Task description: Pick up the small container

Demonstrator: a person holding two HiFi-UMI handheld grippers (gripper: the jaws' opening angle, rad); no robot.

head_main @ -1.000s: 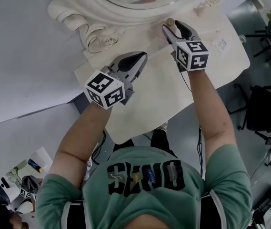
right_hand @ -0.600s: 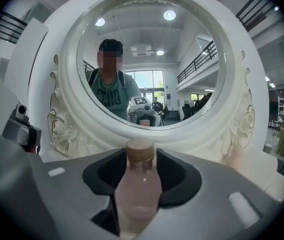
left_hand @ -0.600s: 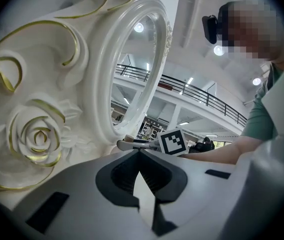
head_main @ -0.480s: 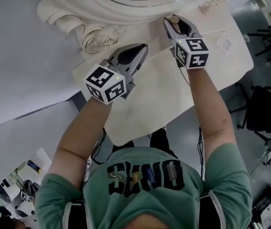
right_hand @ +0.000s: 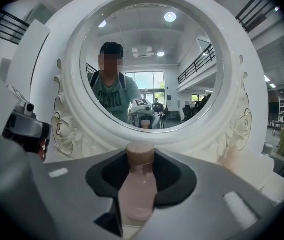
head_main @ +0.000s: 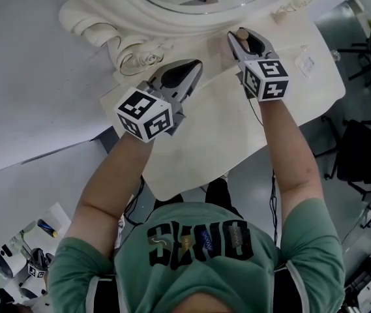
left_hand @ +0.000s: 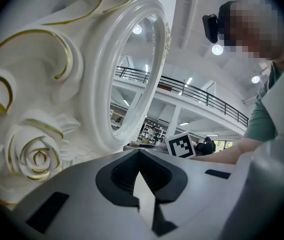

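The small container [right_hand: 138, 194] is a pale pink bottle with a tan cap [head_main: 242, 34]. It stands on the cream table [head_main: 218, 129] just before the ornate white mirror [head_main: 172, 19]. My right gripper [head_main: 241, 39] has just been closing, and its jaws now press on the bottle from both sides, as the right gripper view shows [right_hand: 140, 160]. My left gripper [head_main: 195, 65] hovers to the left, near the mirror's rose ornament [left_hand: 34, 156]. Its tips [left_hand: 139, 152] meet with nothing between them.
The round mirror frame [right_hand: 241, 84] rises directly behind the bottle and reflects the person and both grippers. A small clear item [head_main: 304, 62] lies on the table to the right. Beyond the table edge are the floor and black chairs [head_main: 361, 155].
The right gripper's jaws have narrowed around the pink bottle. The left gripper has crept slightly toward the mirror base.
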